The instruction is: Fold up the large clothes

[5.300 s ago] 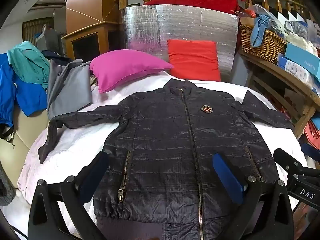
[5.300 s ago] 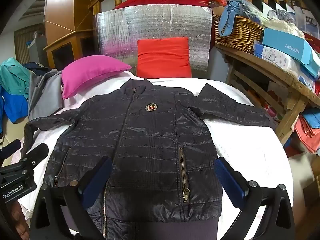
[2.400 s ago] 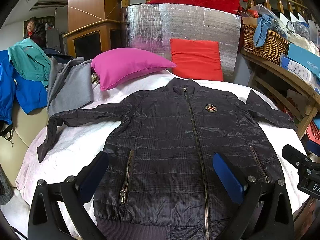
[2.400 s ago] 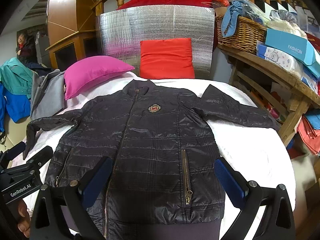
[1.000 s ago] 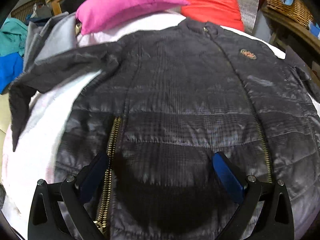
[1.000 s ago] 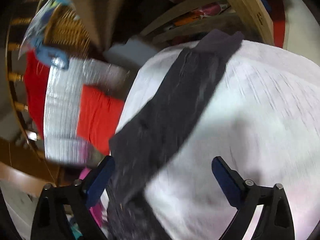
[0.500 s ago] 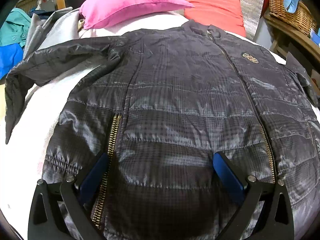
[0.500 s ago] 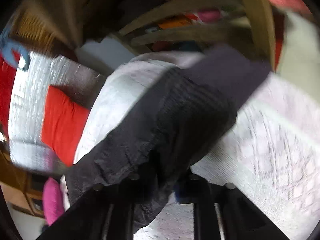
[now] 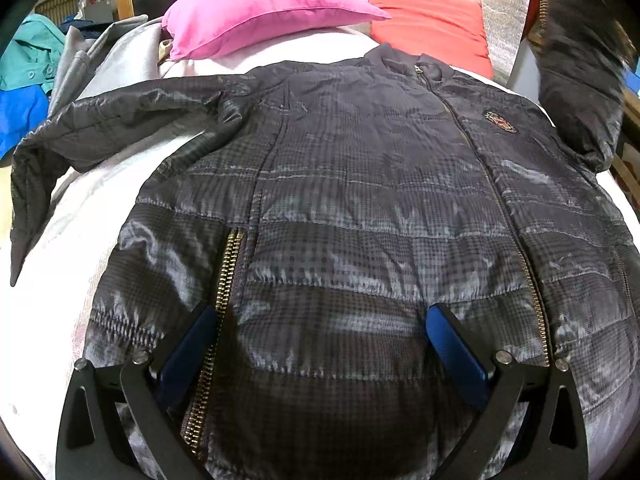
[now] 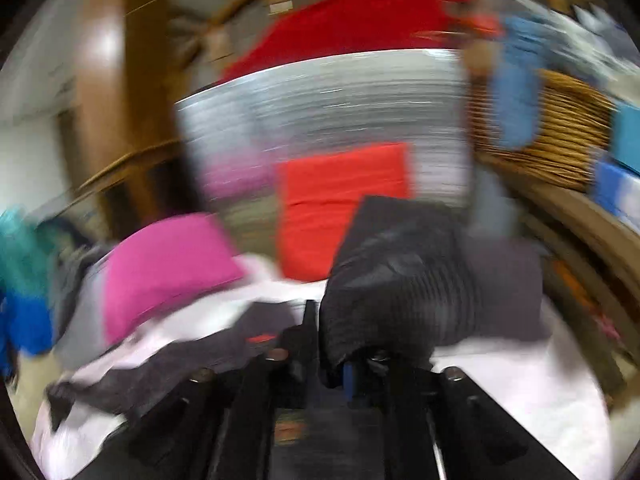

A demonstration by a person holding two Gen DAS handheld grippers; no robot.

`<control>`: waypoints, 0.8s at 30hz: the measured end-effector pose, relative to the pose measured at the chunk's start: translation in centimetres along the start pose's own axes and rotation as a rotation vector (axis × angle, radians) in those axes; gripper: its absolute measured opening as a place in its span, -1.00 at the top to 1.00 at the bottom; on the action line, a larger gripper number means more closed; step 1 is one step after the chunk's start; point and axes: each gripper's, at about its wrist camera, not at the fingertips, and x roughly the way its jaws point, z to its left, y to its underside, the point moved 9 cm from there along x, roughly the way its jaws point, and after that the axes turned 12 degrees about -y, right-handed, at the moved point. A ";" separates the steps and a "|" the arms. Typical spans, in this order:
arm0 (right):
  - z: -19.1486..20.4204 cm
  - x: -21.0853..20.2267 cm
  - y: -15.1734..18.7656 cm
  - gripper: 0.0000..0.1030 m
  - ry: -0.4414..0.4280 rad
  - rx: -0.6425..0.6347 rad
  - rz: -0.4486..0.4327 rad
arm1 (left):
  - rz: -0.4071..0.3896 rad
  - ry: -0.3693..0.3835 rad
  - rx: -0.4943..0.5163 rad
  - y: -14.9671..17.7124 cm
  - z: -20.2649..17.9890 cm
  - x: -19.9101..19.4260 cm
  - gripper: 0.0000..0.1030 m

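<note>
So the black quilted jacket [image 9: 360, 216] is lying face up on the bed [image 9: 60, 304], zipped, collar toward the pink pillow [image 9: 260, 12] and hem toward us. Its long axis runs straight away from the hem to that pillow.

Our right gripper [image 10: 352, 364] has its fingers pressed together on the right sleeve [image 10: 400, 280], pinching a bunched bit of it. In the left wrist view that sleeve [image 9: 580, 72] is lifted off the bed, standing up well to the side of the chest badge [image 9: 500, 122]. The right view is badly motion-blurred, so we can't tell exactly where along the sleeve the pinch sits.

What matters next, we think: the sleeve has to come across the body toward the zip line, sideways to the jacket's long axis, and the right hand is the only one near it.

Our left gripper [image 9: 320, 344] hovers low over the hem, fingers spread wide and holding nothing, pointing up the jacket toward the pillow, with one finger beside the pocket zip [image 9: 224, 288]. The other sleeve [image 9: 120, 120] lies flat, out past the pillow's near corner.
</note>
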 end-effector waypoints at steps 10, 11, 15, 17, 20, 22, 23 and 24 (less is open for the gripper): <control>5.8 7.8 15.2 -1.00 -0.196 0.205 0.268 | 0.001 0.017 -0.001 -0.2 0.2 0.2 -1.00; 4.4 7.2 16.2 -1.00 -0.190 0.254 0.260 | 0.003 0.019 -0.003 -0.2 0.3 0.3 -1.00; 0.6 5.2 17.5 -1.00 -0.139 0.356 0.206 | 0.016 0.023 -0.004 -0.4 0.5 0.4 -1.00; -1.7 4.5 18.1 -1.00 -0.136 0.409 0.186 | 0.022 0.033 -0.013 -0.5 0.7 0.3 -1.00; -3.6 4.2 18.8 -1.00 -0.192 0.511 0.171 | 0.023 0.091 -0.056 -1.2 1.2 -0.5 -1.00; -4.3 4.1 19.3 -1.00 -0.220 0.547 0.147 | 0.015 0.162 -0.117 -2.8 2.0 -1.6 -1.00; -4.5 3.9 19.4 -1.00 -0.230 0.552 0.140 | -0.004 0.191 -0.147 -3.8 2.3 -2.3 -1.00; -4.7 4.0 20.2 -1.00 -0.239 0.551 0.139 | -0.033 0.219 -0.173 -5.7 2.6 -3.0 -1.00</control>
